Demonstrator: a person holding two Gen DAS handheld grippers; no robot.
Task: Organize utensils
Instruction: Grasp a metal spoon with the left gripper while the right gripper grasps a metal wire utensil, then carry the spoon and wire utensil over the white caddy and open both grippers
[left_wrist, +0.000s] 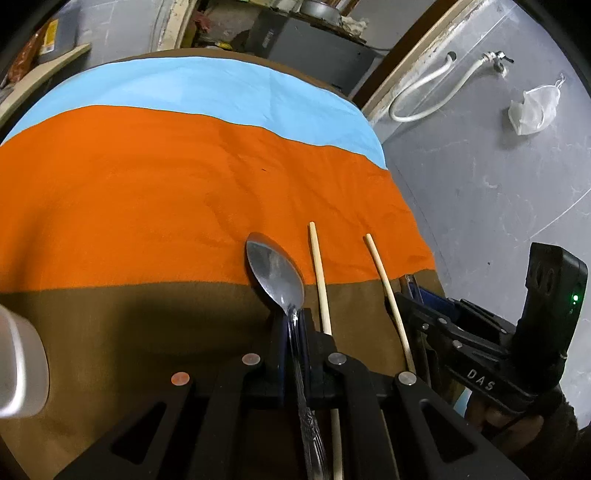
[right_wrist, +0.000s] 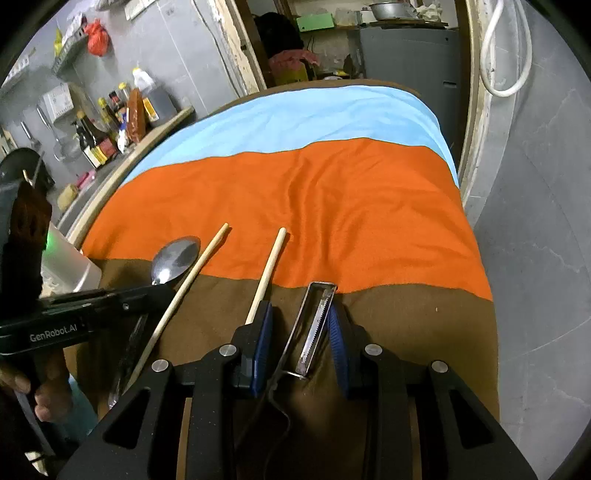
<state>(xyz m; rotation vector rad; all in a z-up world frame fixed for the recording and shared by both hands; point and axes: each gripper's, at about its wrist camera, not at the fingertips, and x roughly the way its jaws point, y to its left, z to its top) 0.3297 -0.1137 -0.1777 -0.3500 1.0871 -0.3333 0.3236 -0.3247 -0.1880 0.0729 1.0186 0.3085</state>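
A steel spoon (left_wrist: 275, 269) lies bowl-up on the brown band of the striped tablecloth (left_wrist: 147, 192), and my left gripper (left_wrist: 291, 321) is shut on its neck. The right wrist view shows that same gripper (right_wrist: 162, 291) pinching the spoon (right_wrist: 177, 258). Two wooden chopsticks (left_wrist: 319, 277) (left_wrist: 384, 280) lie side by side just right of the spoon. A metal peeler (right_wrist: 314, 325) lies slanted between the blue pads (right_wrist: 338, 339) of my right gripper (right_wrist: 301, 314), which is closed against it. One chopstick (right_wrist: 267, 269) runs under the outside of the left finger.
A white container (left_wrist: 18, 362) stands at the table's left edge. The cloth's right edge (left_wrist: 417, 221) drops to a grey floor with a white hose (left_wrist: 417, 96) and a plastic bag (left_wrist: 535, 107). Bottles (right_wrist: 99, 136) crowd a counter at far left.
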